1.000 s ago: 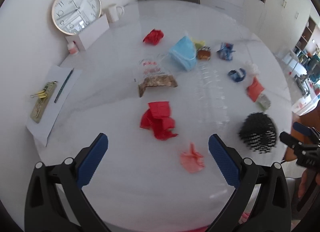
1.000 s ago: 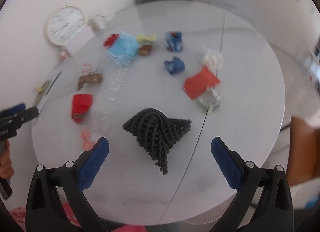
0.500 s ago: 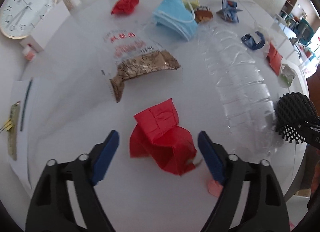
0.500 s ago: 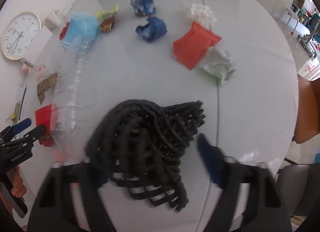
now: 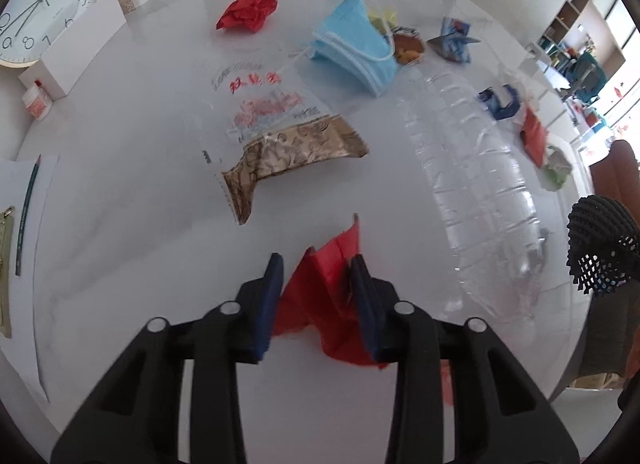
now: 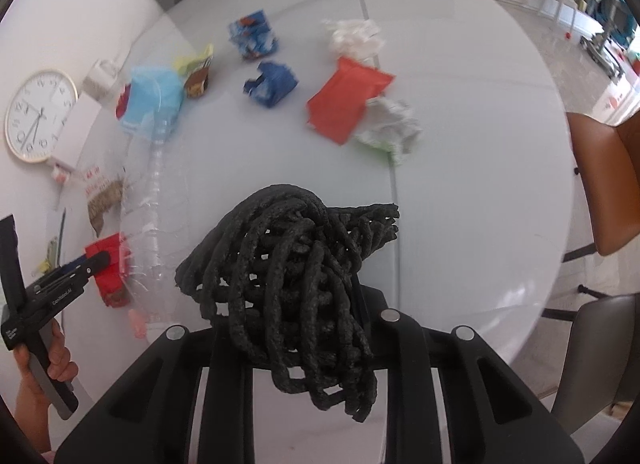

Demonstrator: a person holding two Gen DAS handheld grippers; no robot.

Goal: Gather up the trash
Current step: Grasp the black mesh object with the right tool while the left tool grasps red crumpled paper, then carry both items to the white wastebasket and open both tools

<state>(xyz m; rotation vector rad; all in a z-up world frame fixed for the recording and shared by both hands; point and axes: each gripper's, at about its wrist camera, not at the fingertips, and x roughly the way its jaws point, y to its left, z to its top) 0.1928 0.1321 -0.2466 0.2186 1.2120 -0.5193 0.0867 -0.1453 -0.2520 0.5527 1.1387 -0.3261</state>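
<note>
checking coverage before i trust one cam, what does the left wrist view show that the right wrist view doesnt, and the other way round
Only the left wrist view: the left gripper closed on the red paper seen close up, and the crumpled red ball.

Only the right wrist view: the white tissue and the person's hand.

Both: the black mesh bag in the right gripper, the clear bottle, the blue mask and the clock.
</note>
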